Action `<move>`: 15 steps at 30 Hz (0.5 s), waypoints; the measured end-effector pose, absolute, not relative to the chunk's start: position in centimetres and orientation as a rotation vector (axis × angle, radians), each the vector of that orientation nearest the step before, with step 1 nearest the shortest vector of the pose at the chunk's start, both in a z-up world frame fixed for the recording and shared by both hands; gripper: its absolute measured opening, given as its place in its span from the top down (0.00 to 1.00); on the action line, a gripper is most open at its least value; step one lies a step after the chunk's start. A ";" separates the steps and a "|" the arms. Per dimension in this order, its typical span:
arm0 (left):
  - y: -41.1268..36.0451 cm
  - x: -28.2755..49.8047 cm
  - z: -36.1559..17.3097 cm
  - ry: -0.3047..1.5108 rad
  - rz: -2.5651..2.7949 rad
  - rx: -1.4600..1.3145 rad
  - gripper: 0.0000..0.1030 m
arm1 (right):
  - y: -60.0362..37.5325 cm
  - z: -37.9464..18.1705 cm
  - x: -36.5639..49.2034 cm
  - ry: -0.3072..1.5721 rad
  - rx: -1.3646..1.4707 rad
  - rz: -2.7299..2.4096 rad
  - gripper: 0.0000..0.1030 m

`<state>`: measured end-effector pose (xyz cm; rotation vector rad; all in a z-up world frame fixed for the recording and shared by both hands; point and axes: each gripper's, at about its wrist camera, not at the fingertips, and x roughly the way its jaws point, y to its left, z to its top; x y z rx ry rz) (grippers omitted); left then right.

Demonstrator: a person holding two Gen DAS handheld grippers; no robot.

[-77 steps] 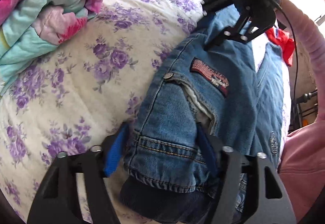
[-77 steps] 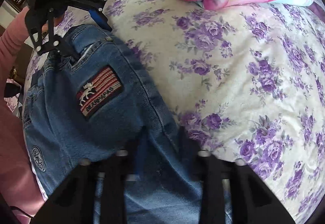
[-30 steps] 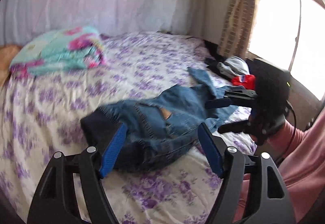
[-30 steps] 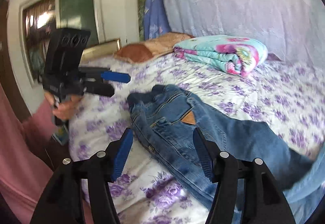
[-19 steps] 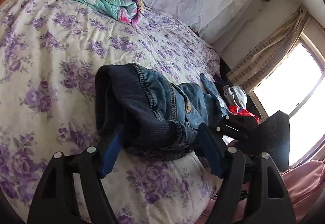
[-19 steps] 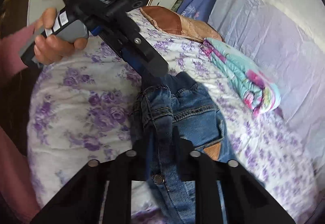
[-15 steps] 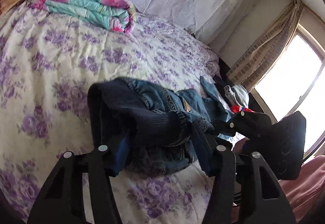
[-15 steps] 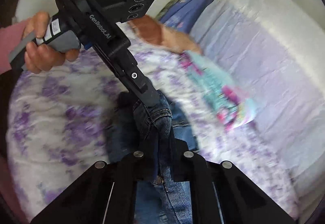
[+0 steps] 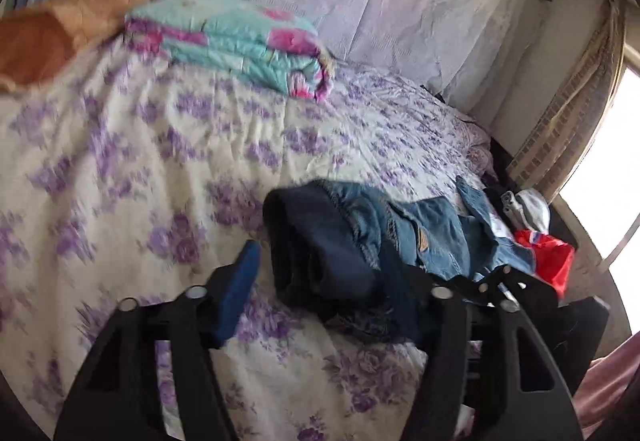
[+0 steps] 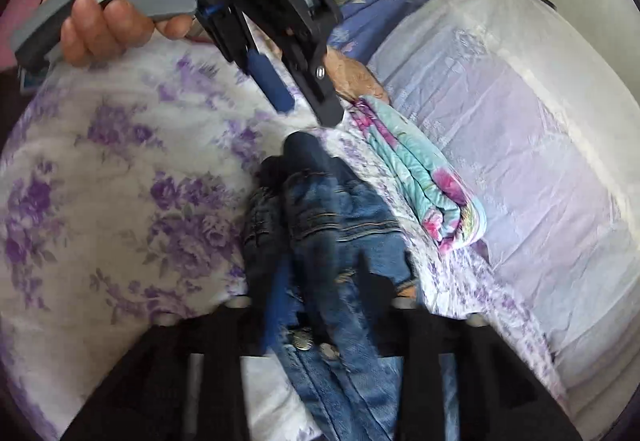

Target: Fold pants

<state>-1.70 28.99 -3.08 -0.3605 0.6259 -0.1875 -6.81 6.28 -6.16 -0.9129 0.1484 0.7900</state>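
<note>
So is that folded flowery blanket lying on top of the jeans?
No, the folded blanket sits apart near the head of the bed, with bare purple-flowered sheet between it and the jeans.

No text, brand or number can be read. The white sticker on the left hand-held gripper (image 10: 308, 97) handle is too blurred to make out, and so is the printing on its black body. The tan patch on the jeans (image 9: 420, 241) shows no legible lettering.
</note>
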 end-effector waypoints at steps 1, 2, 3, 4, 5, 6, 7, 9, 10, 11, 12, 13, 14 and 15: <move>28.3 -1.9 -2.2 0.598 -0.150 -0.319 0.05 | 5.5 -5.3 -6.6 0.165 -0.862 0.807 0.37; 27.1 -2.2 -0.9 0.539 -0.121 -0.265 0.04 | 4.7 -4.7 -6.4 0.189 -0.812 0.823 0.36; 25.8 -2.2 0.1 0.507 -0.135 -0.221 0.04 | 3.8 -4.1 -5.7 0.220 -0.758 0.823 0.36; 24.1 -1.9 0.9 0.491 -0.182 -0.171 0.04 | 2.7 -3.4 -5.1 0.253 -0.700 0.809 0.36; 22.8 -1.5 1.4 0.492 -0.218 -0.139 0.04 | 1.5 -2.7 -4.5 0.284 -0.641 0.790 0.36; 21.4 -1.1 1.7 0.497 -0.247 -0.111 0.04 | 0.1 -2.1 -4.1 0.311 -0.587 0.760 0.36; 19.6 -0.3 1.7 0.507 -0.291 -0.081 0.04 | -1.5 -1.4 -3.2 0.337 -0.525 0.712 0.35; 16.6 1.5 1.0 0.540 -0.362 -0.064 0.04 | -4.0 -1.1 -2.0 0.384 -0.423 0.623 0.29; 15.4 2.2 0.3 0.568 -0.379 -0.063 0.04 | -5.4 -1.2 -1.0 0.419 -0.371 0.571 0.26; 14.0 3.7 -1.1 0.635 -0.382 -0.068 0.04 | -6.9 -1.6 -0.2 0.472 -0.317 0.521 0.24; 13.1 4.7 -2.2 0.687 -0.371 -0.069 0.04 | -8.2 -2.4 1.1 0.558 -0.265 0.482 0.21; 12.4 5.8 -3.7 0.754 -0.356 -0.075 0.04 | -9.4 -3.6 2.3 0.660 -0.221 0.453 0.20; 11.7 6.8 -5.6 0.825 -0.322 -0.082 0.04 | -10.6 -5.3 3.8 0.786 -0.161 0.442 0.20; 11.1 7.1 -6.6 0.833 -0.290 -0.055 0.04 | -11.8 -6.5 4.2 0.844 -0.087 0.466 0.19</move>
